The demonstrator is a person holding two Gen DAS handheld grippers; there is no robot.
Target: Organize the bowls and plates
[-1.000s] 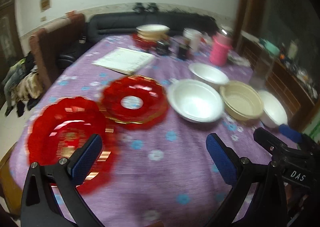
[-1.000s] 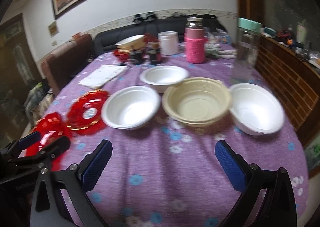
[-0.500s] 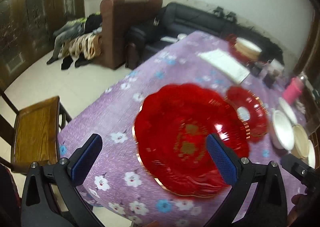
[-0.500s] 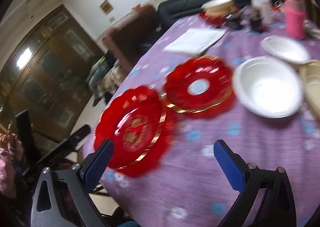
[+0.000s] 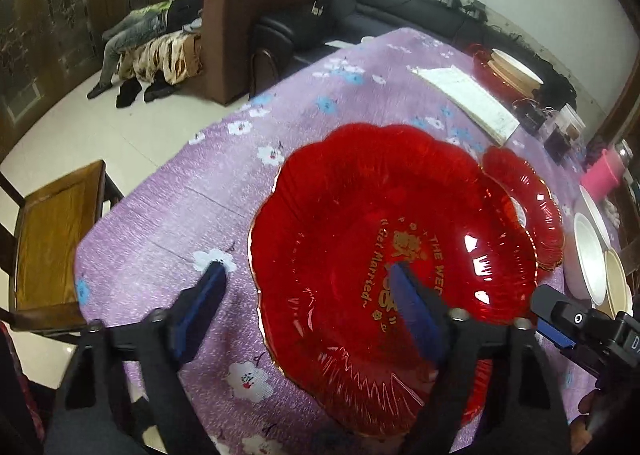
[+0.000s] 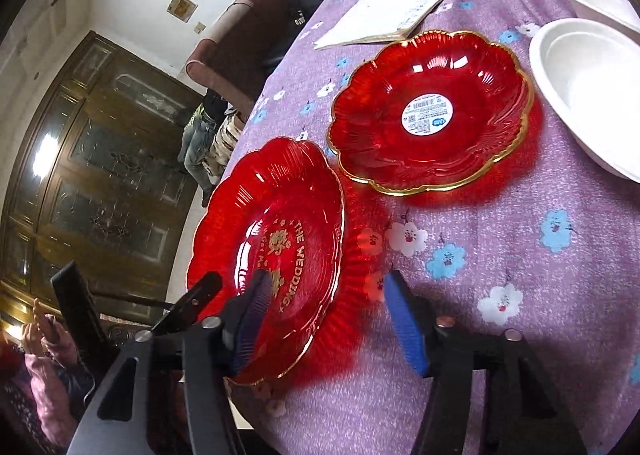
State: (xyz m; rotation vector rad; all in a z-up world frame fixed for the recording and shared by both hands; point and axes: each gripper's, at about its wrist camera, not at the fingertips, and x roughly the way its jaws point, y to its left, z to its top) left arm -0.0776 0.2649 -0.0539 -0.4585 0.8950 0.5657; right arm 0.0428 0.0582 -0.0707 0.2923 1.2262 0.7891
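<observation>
A red scalloped wedding plate [image 5: 392, 255] lies near the table's corner; it also shows in the right wrist view [image 6: 276, 247]. My left gripper [image 5: 308, 295] is open, straddling the plate's left rim, one finger over the plate, one over the cloth. My right gripper [image 6: 324, 315] is open, straddling the plate's right rim. A second red plate [image 6: 432, 111] with a white sticker lies beyond it. White bowls [image 6: 592, 87] stand to the right.
Purple flowered tablecloth [image 5: 208, 191] covers the table. A paper booklet [image 6: 392, 11], stacked dishes [image 5: 512, 71], jars and a pink container [image 5: 604, 175] stand at the far end. A wooden chair [image 5: 52, 231] is at the corner.
Both grippers swung left from the bowls to the near red plate, came close to it, and narrowed their jaws around its opposite rims.
</observation>
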